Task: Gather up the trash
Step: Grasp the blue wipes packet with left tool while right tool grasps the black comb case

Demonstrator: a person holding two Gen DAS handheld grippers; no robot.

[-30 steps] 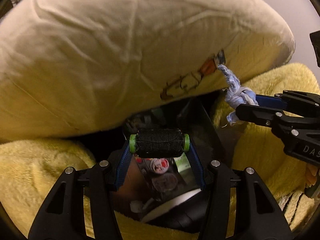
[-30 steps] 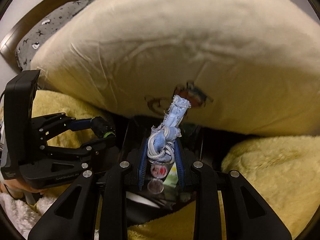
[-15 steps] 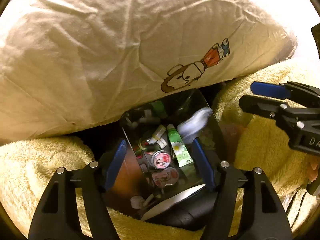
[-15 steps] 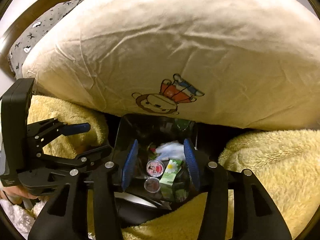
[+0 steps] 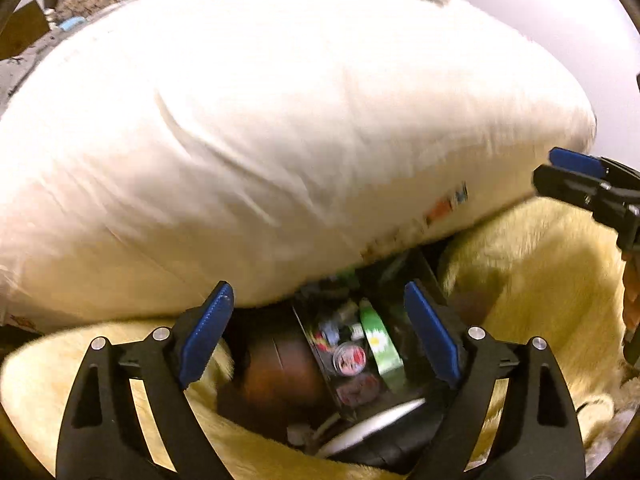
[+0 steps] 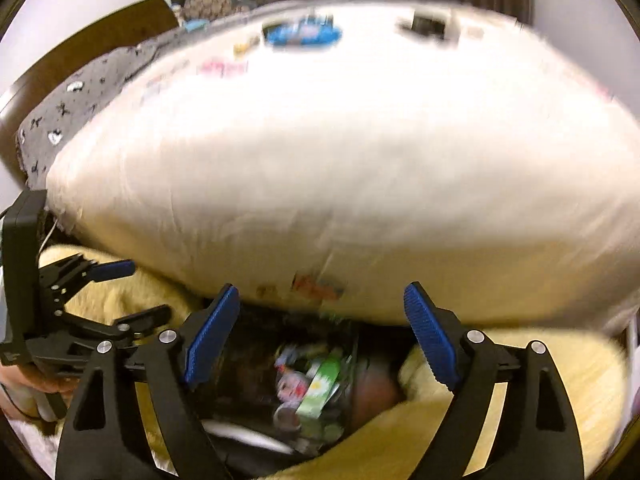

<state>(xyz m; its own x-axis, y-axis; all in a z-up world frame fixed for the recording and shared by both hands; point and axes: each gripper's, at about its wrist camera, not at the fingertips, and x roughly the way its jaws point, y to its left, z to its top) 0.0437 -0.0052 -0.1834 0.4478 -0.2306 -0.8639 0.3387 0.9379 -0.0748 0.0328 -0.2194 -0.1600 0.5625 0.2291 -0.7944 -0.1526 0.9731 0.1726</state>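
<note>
Pillow [image 5: 280,140] behind; both claws [image 5: 320,336] [image 6: 320,336] angled down, jaws just opening, empty.

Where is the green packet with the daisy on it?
The green daisy packet lies in the dark trash bin, low in both wrist views, beside a round pink-lidded cup, under the big white pillow.

I am in a home, in a bedroom by the look of it. A big cream pillow [image 6: 340,160] with a cartoon print fills most of my view, lying on a fluffy yellow blanket [image 6: 520,392]. At upper left there is grey patterned bedding [image 6: 80,96] against a dark wooden headboard [image 6: 72,48]. Low in the middle sits a small black bin [image 5: 404,280] of household wrappers.
</note>
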